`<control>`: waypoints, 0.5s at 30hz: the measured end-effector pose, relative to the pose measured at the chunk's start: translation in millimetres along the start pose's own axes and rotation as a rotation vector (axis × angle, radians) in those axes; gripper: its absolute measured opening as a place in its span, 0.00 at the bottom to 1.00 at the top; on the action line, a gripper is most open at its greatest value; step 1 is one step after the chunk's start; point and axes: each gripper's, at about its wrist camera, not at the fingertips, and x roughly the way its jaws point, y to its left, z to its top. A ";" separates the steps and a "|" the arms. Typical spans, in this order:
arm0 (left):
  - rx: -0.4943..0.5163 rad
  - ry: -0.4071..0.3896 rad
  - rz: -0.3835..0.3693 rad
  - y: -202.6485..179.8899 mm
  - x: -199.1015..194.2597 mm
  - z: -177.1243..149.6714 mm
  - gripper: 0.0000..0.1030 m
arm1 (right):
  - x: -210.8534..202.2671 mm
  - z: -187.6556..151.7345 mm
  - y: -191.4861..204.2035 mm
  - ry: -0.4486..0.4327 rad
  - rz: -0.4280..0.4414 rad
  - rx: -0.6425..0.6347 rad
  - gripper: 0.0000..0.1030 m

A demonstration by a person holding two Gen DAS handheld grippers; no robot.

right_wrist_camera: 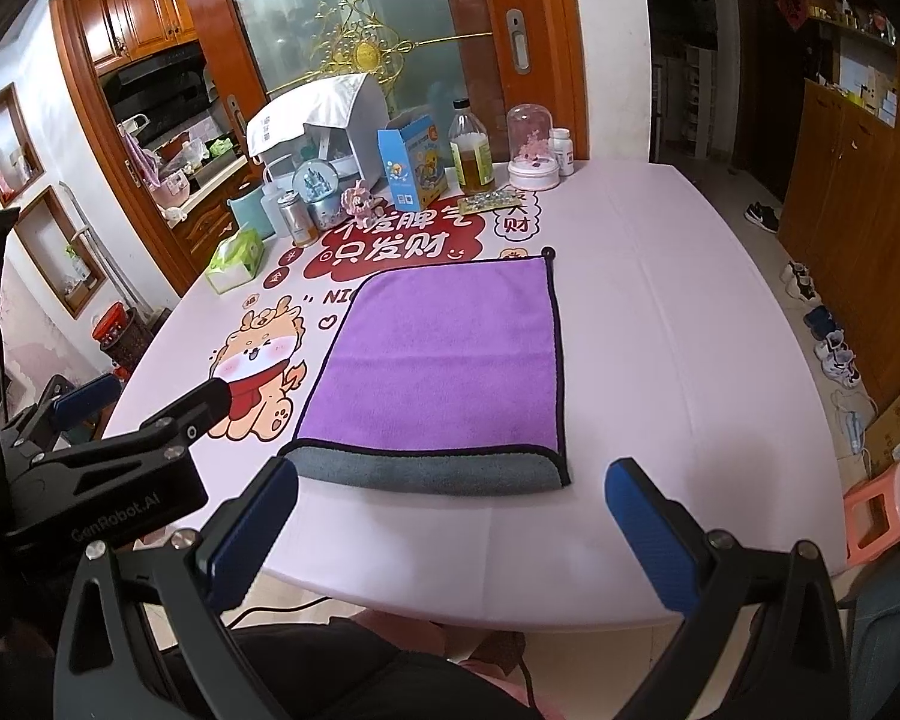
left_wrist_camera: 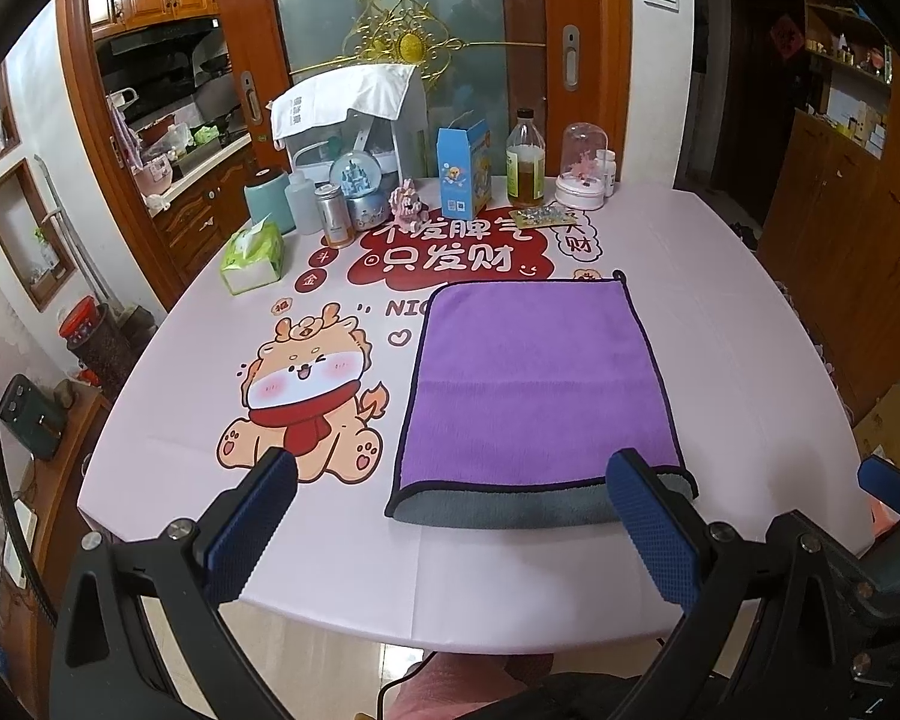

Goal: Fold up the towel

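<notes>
A purple towel (left_wrist_camera: pixel 534 384) with a dark hem and a grey underside lies flat on the pink table (left_wrist_camera: pixel 720 324). It looks folded once, with the grey layer showing along its near edge. It also shows in the right wrist view (right_wrist_camera: pixel 450 354). My left gripper (left_wrist_camera: pixel 450 510) is open and empty, held above the table's near edge just short of the towel. My right gripper (right_wrist_camera: pixel 450 516) is open and empty, also just short of the towel's near edge. The left gripper's body (right_wrist_camera: pixel 108 468) shows at the left of the right wrist view.
At the far side of the table stand a tissue pack (left_wrist_camera: pixel 252 255), a snow globe (left_wrist_camera: pixel 360 186), a blue carton (left_wrist_camera: pixel 462 174), a bottle (left_wrist_camera: pixel 525 162), a glass dome (left_wrist_camera: pixel 582 168) and a white appliance (left_wrist_camera: pixel 354 114). Wooden cabinets (right_wrist_camera: pixel 858 216) stand at the right.
</notes>
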 end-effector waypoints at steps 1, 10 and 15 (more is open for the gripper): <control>-0.002 0.003 -0.002 0.4 -0.2 -1.7 0.99 | -0.2 0.4 0.1 0.001 0.001 0.000 1.00; -0.019 0.023 -0.014 1.8 -4.1 -6.7 0.99 | -3.7 -0.6 -3.3 -0.001 0.023 0.012 1.00; -0.016 0.038 -0.020 0.0 -4.3 -7.5 0.99 | -6.7 -4.1 -11.2 -0.003 0.043 0.023 1.00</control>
